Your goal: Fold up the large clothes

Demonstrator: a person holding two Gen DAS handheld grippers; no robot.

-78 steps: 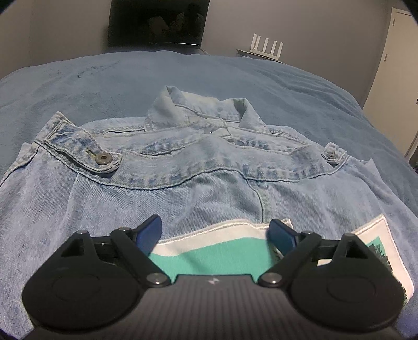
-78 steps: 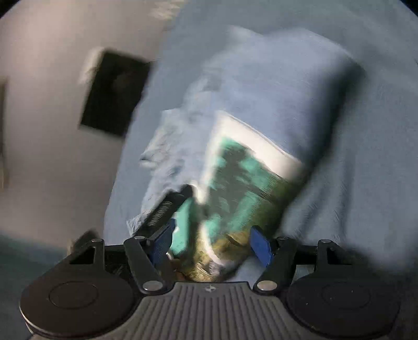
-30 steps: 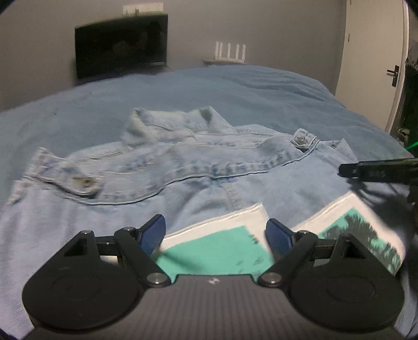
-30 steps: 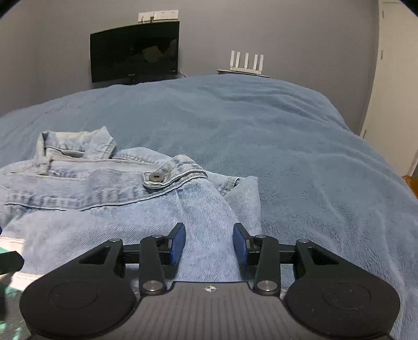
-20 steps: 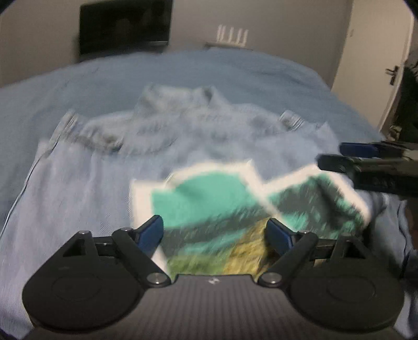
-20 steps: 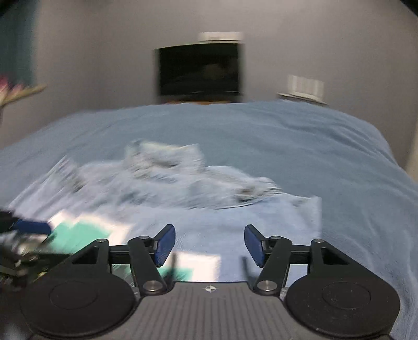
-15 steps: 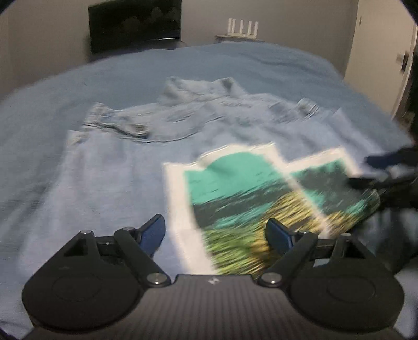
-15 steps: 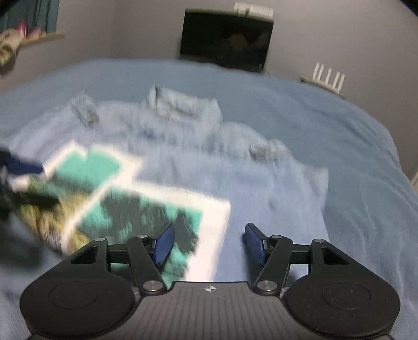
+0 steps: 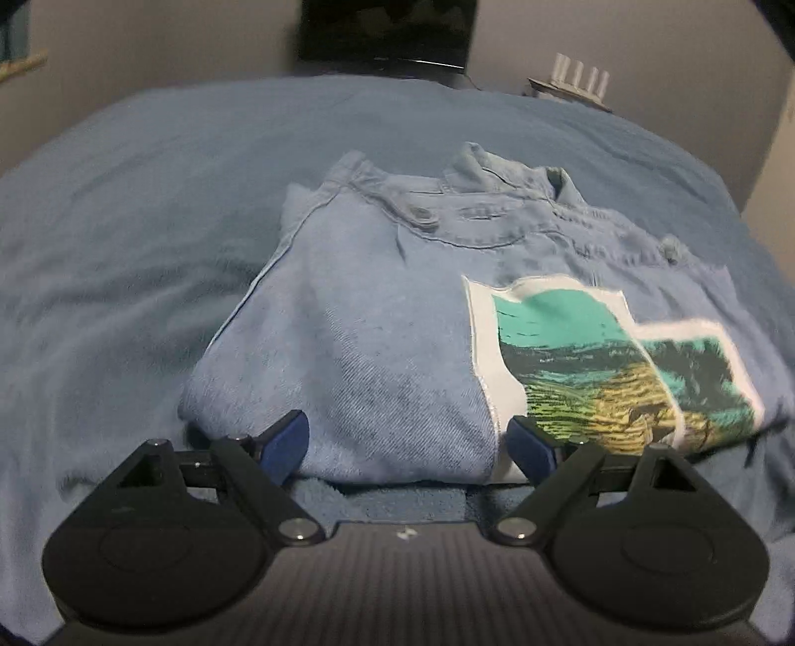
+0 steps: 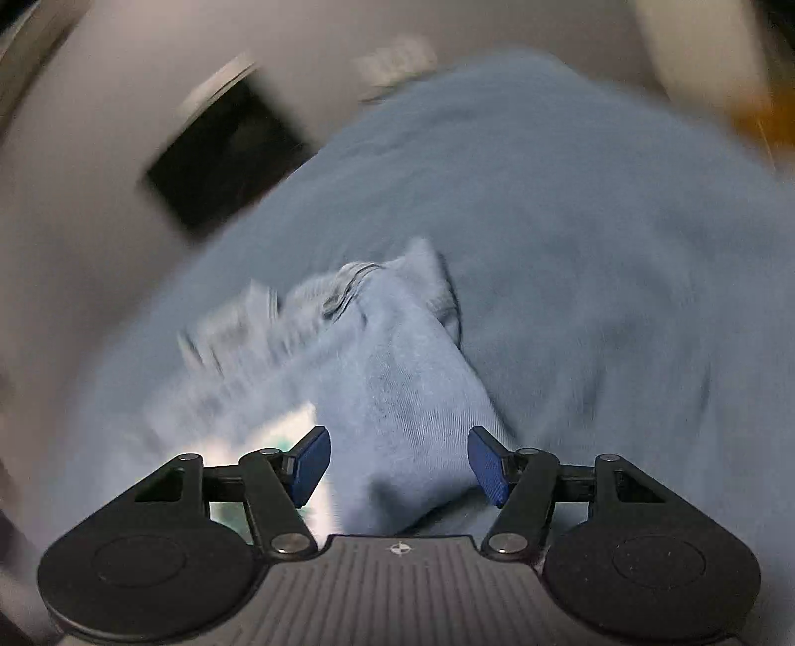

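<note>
A light blue denim jacket (image 9: 392, 318) lies folded on the bed, collar at the far end. A teal, yellow and white printed patch (image 9: 596, 358) shows on its right half. My left gripper (image 9: 405, 444) is open and empty, its blue pads just at the jacket's near folded edge. In the blurred right wrist view the same jacket (image 10: 402, 397) lies in front of my right gripper (image 10: 397, 464), which is open and empty at the near right corner of the fold. A strip of the patch (image 10: 278, 437) shows left of its left pad.
A blue fleece blanket (image 9: 149, 208) covers the whole bed. A dark TV screen (image 9: 385, 30) hangs on the far grey wall, with a white router (image 9: 579, 77) on a shelf to its right. A pale door (image 10: 695, 44) is at the upper right.
Both grippers have pulled back from the jacket toward its near edge. The patch, earlier half under my left gripper, now lies in full view. The right wrist view is swinging and tilted.
</note>
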